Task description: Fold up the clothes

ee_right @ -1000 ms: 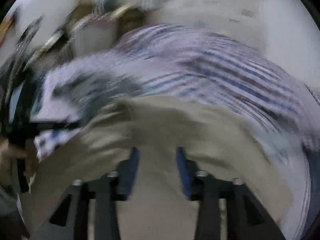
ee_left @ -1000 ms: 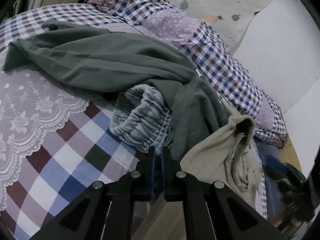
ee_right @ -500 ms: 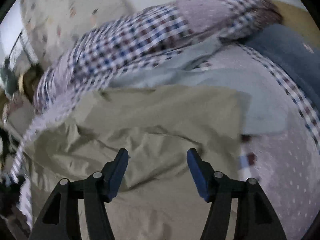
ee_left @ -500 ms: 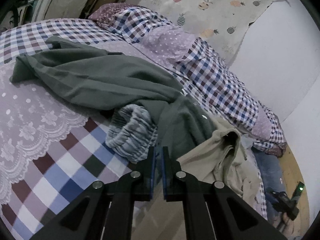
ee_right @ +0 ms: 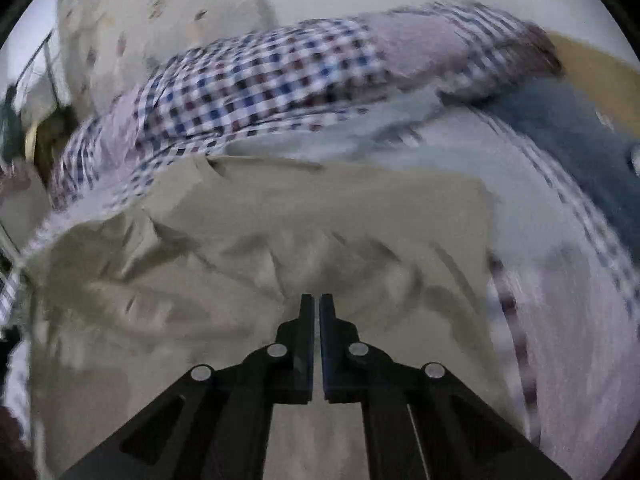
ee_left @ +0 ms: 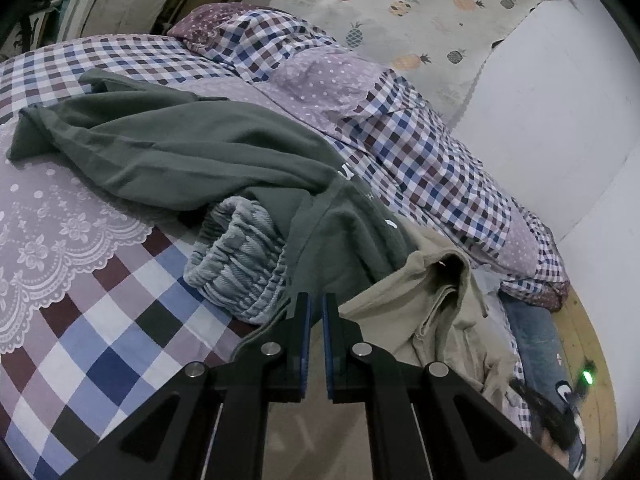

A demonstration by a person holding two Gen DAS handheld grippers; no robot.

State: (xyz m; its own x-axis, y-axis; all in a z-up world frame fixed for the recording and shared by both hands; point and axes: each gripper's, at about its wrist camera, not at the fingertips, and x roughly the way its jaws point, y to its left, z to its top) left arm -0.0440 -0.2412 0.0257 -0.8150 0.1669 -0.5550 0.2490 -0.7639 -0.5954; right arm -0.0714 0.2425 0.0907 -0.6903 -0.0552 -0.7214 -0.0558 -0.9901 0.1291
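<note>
**Clothes heaped on a checked bed, both grippers closed**

Left wrist view: left gripper [ee_left: 316, 308], jaws drawn together with only a thin slit between the blue pads; beige cloth shows beneath and behind the fingers, but whether a fold is pinched cannot be told. Just ahead of the fingertips lies a grey-blue ribbed garment [ee_left: 240, 268], bunched into a roll. A dark green sweatshirt [ee_left: 192, 152] drapes over its far side and spreads toward the left edge of the bed [ee_left: 100, 344], with white lettering near its right fold. A beige garment [ee_left: 432, 304] touches the sweatshirt's near right end and hangs toward the right edge of the bed. The bedcover is checked in blue, maroon and white, with a lilac lace-trimmed panel [ee_left: 48, 232] at left. A rolled checked quilt [ee_left: 400, 132] runs along the far side of the bed against the white wall [ee_left: 560, 100], under a pineapple-print cloth [ee_left: 400, 4]. At lower right, beyond the bed's edge, denim fabric and wooden floor [ee_left: 580, 328] appear, with a small green light [ee_left: 587, 377].

Right wrist view (blurred): right gripper [ee_right: 316, 308], fingers closed to a narrow gap, set against the beige garment [ee_right: 280, 240], which fills the lower middle of the frame; creases run to the fingertips, suggesting cloth is gripped. Beyond it lies a pale grey-blue cloth [ee_right: 400, 136], then the checked quilt [ee_right: 260, 92]. A dark blue fabric [ee_right: 560, 132] lies at upper right
</note>
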